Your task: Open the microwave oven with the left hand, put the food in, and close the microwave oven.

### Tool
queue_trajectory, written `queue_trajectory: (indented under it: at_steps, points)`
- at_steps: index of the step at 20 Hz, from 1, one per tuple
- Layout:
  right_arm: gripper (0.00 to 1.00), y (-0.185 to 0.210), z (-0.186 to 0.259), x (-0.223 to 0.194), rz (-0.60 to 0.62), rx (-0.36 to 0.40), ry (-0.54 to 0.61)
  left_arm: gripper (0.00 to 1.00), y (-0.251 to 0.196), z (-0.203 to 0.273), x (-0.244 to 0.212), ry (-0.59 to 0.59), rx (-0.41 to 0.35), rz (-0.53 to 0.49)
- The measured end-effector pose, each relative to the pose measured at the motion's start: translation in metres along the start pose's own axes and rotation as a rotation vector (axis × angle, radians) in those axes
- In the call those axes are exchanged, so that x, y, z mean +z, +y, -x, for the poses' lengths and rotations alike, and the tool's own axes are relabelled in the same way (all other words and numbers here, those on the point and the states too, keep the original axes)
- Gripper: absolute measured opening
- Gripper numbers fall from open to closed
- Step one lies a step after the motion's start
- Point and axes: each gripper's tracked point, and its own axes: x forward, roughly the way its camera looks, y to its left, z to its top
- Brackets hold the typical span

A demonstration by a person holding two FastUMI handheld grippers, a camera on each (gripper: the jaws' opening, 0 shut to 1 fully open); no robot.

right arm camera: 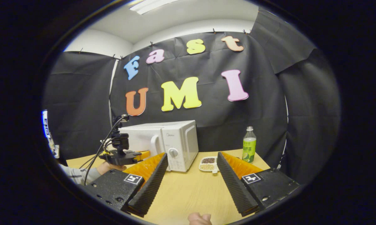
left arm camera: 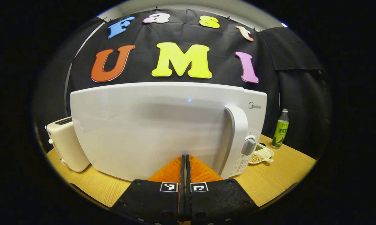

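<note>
The left gripper has its two fingers pressed together with nothing between them. Its tips sit at 6 o'clock in the left gripper view, right up against the low part of the microwave door; I cannot tell if they touch it. The door is closed. Its handle stands upright at about 3 o'clock from the tips. A knob sits just beside the handle. A toaster stands at 9 o'clock, beside the microwave. A dish with beans and a bottle are at 3 o'clock on the table.

In the right gripper view, the right gripper has its fingers wide apart and holds nothing. It hangs over the table, well away from the microwave, which is at 11 o'clock from its tips. The dish is between the fingers, farther off, near the microwave's right side. The bottle is at 1 o'clock. The left gripper is at 9 o'clock, held by a hand, its tips at the door.
</note>
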Motion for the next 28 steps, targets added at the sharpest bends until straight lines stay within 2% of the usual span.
queue_trajectory:
  at_steps: [1,2,4,5,8,9,10,11,12,14,16,17,18,19,20,21,25,26,28]
  points:
    - [1.00,-0.001,0.000,0.001,-0.003,-0.003,0.000,0.01,0.001,0.001,-0.002,0.008,-0.002,0.008]
    - [0.92,-0.002,0.000,0.000,-0.003,-0.007,0.005,0.00,0.000,0.003,-0.002,0.008,-0.006,0.014]
    - [0.92,-0.003,0.004,-0.004,0.005,-0.020,0.018,0.01,0.000,0.005,0.000,0.006,-0.012,0.010]
    - [1.00,-0.003,0.006,-0.004,0.006,-0.029,0.024,0.01,0.000,0.004,-0.001,0.013,-0.009,0.003]
    - [1.00,-0.001,0.020,-0.001,0.019,-0.056,0.033,0.01,0.003,-0.006,-0.003,0.040,0.014,-0.022]
    - [0.91,-0.002,0.025,0.001,0.035,-0.075,0.037,0.00,0.003,-0.001,-0.002,0.045,0.030,-0.011]
    - [0.91,-0.002,0.031,0.003,0.051,-0.092,0.037,0.03,0.003,-0.004,0.000,0.039,0.034,-0.015]
    - [1.00,0.001,0.037,0.005,0.059,-0.100,0.042,0.02,0.001,-0.002,-0.004,0.060,0.041,-0.022]
    - [0.92,0.008,0.044,0.005,0.066,-0.101,0.045,0.02,0.005,-0.003,-0.003,0.054,0.052,-0.034]
    - [0.92,0.015,0.056,0.008,0.074,-0.109,0.047,0.01,0.013,0.010,-0.010,0.111,0.099,-0.037]
    - [0.92,0.020,0.067,0.011,0.077,-0.122,0.047,0.10,0.015,0.031,-0.011,0.139,0.119,-0.005]
    - [0.92,0.022,0.072,0.013,0.078,-0.130,0.048,0.32,0.008,0.044,-0.010,0.141,0.098,0.028]
    - [1.00,0.023,0.077,0.014,0.079,-0.139,0.045,0.41,0.003,0.059,-0.006,0.138,0.084,0.052]
    - [0.92,0.024,0.081,0.016,0.081,-0.151,0.044,0.45,0.001,0.076,-0.001,0.125,0.081,0.056]
    - [0.92,0.024,0.085,0.018,0.086,-0.161,0.043,0.60,0.003,0.094,0.004,0.111,0.100,0.045]
    - [1.00,0.024,0.089,0.022,0.093,-0.173,0.037,0.97,0.004,0.113,0.009,0.105,0.116,0.025]
    - [1.00,0.035,0.108,0.042,0.090,-0.191,0.006,0.96,-0.009,0.190,0.040,0.069,0.125,-0.008]
    - [0.92,0.039,0.113,0.048,0.087,-0.189,0.001,0.96,-0.011,0.209,0.050,0.055,0.128,-0.012]
    - [0.92,0.044,0.126,0.067,0.084,-0.198,-0.020,0.96,-0.013,0.248,0.070,0.037,0.143,-0.002]
